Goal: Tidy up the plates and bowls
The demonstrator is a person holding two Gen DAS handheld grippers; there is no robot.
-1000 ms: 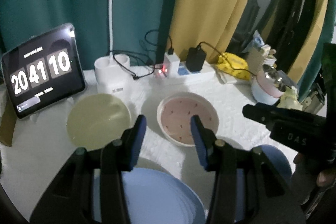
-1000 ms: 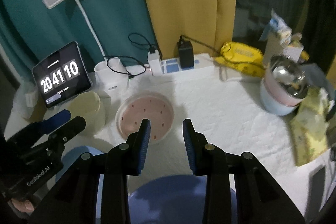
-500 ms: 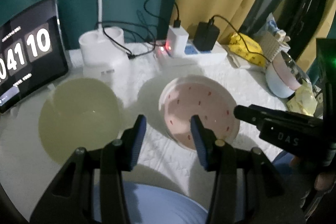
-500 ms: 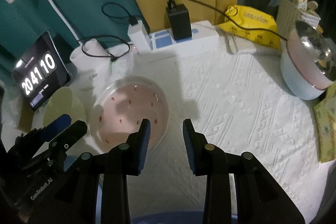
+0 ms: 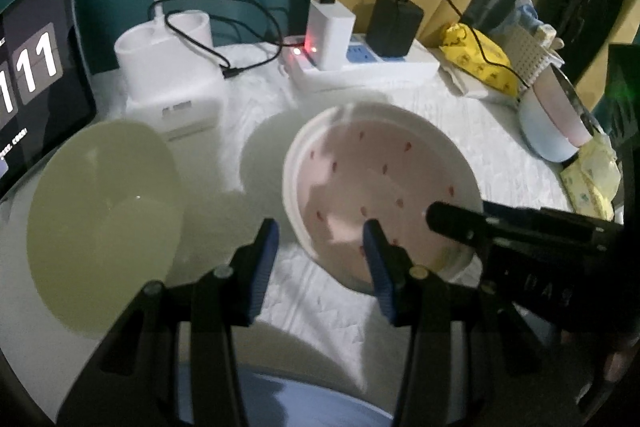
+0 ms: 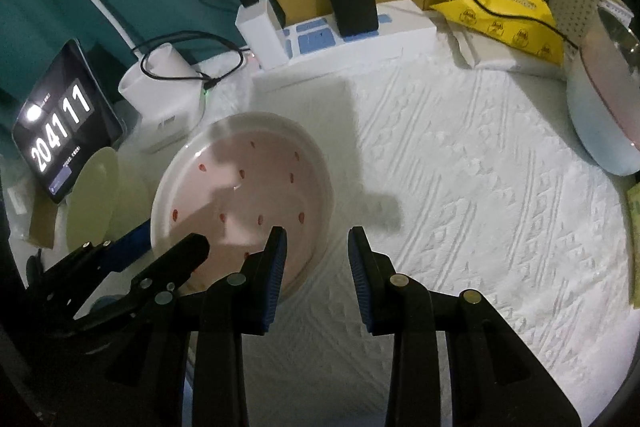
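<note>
Two matching black hand-held grippers with blue finger pads

The left gripper (image 5: 318,227) has black angular fingers with ribbed blue pads (image 5: 266,247) on their inner faces and a round silver screw head on each finger and each outer link. The right gripper (image 6: 316,235) is built the same: black frame, blue pads (image 6: 278,259), four silver screw heads in a row across it. Seen from the left wrist, over the near-right rim of the pink speckled plate (image 5: 380,187), its black side carries faint pale letters. From the right wrist, the left gripper's side near that plate shows small silver screws.
</note>
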